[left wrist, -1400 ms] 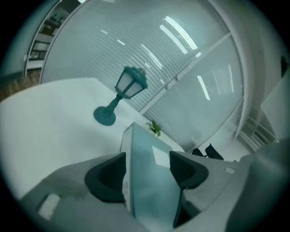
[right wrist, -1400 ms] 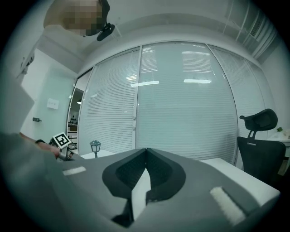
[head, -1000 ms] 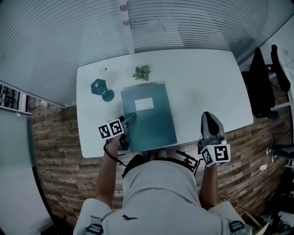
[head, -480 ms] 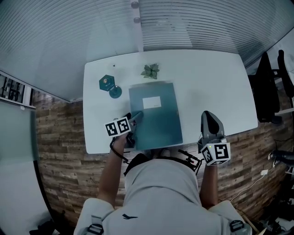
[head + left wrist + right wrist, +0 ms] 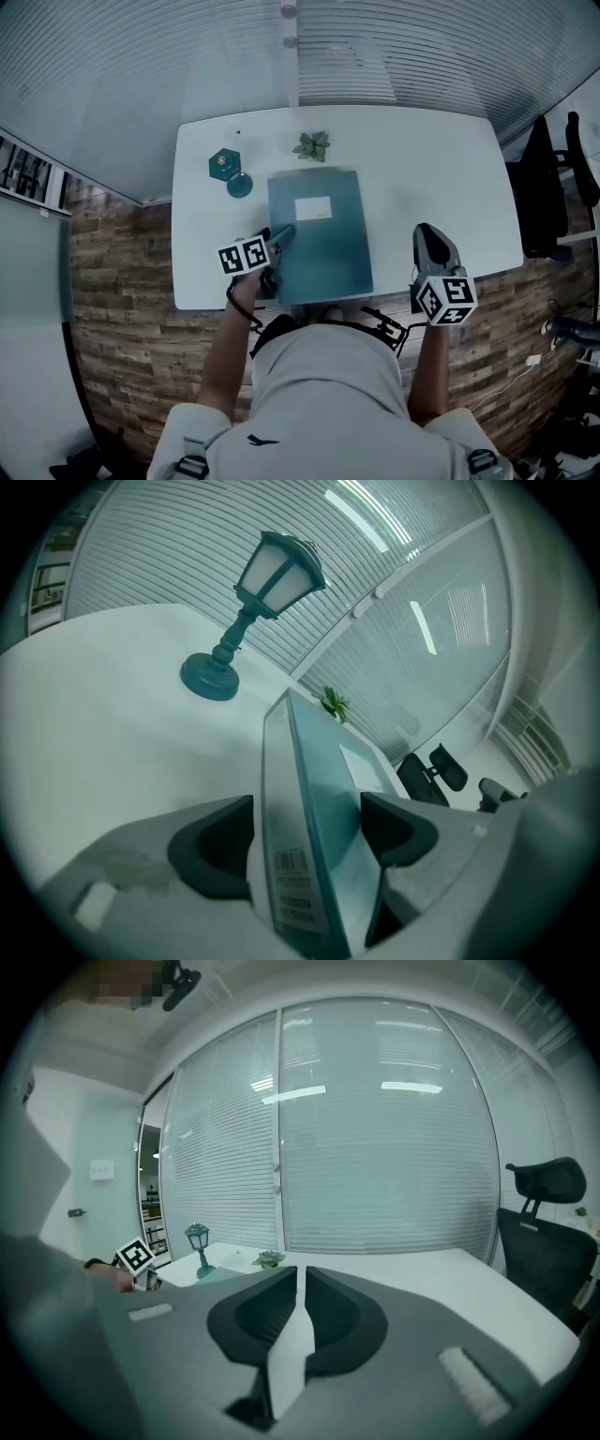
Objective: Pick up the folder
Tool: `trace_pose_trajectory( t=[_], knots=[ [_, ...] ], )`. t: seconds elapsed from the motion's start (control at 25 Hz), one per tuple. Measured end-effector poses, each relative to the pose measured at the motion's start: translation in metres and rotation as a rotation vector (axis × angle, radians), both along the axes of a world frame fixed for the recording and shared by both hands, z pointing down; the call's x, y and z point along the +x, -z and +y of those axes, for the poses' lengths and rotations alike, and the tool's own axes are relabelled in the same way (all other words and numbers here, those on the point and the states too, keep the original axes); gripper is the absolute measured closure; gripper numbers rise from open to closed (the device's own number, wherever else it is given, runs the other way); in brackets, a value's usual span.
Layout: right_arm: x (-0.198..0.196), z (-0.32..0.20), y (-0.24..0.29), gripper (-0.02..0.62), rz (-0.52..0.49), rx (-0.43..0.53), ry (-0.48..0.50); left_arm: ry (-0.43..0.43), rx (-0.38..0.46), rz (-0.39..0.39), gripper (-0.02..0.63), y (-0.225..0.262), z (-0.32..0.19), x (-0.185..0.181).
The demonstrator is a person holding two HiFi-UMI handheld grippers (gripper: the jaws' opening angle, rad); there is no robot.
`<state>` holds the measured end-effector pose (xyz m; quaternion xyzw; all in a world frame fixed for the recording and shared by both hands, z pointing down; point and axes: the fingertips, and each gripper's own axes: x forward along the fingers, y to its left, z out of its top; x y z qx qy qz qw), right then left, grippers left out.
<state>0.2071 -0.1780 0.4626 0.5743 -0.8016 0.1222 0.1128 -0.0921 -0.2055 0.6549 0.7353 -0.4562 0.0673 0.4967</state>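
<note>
— Left claw [image 5: 307,832] is closed on the folder [image 5: 323,248], do you see? It bites the near left corner, on the side of the thick spine

— Why there and not in the middle?

— I think because this corner lies close to the table [image 5: 441,178] edge in front of the person, so a jaw can come at it from the side. From above the folder looks flat on the table, with the label [image 5: 312,208] up. I cannot tell if the held corner is already off the surface

— And the right claw [image 5: 300,1283]?

— It holds nothing. Its jaws are almost together, they have just been opening a little, and nothing is between them. It hangs at the near right edge of the table, well apart from the folder. Maybe it will support the other side

— What else stands there?

— A small lamp [image 5: 225,167] near the far left corner of the folder, and a little plant [image 5: 313,145] just behind its far edge. The lift should go up and toward the person, so they are not pushed

— And the room?

— White table, wooden floor [image 5: 122,281], a glass wall with blinds [image 5: 394,47] behind, an office chair [image 5: 553,178] at the right
</note>
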Motion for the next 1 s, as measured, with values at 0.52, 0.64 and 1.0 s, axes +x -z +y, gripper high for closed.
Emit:
trace_pose_trajectory(
  t=[0.52, 0.64, 1.0],
  knots=[
    [-0.067, -0.026, -0.129, 0.204, -0.226, -0.697, 0.226, -0.017, -0.008, 0.018, 0.235, 0.001, -0.001, 0.001],
    [-0.084, -0.036, -0.155, 0.189, -0.228, -0.774, 0.251, -0.022, -0.009, 0.022, 0.238, 0.0, -0.001, 0.002],
    [-0.126, -0.039, -0.197, 0.163, -0.275, -0.912, 0.319, -0.029, -0.016, 0.034, 0.245, 0.001, -0.001, 0.004]
  ],
)
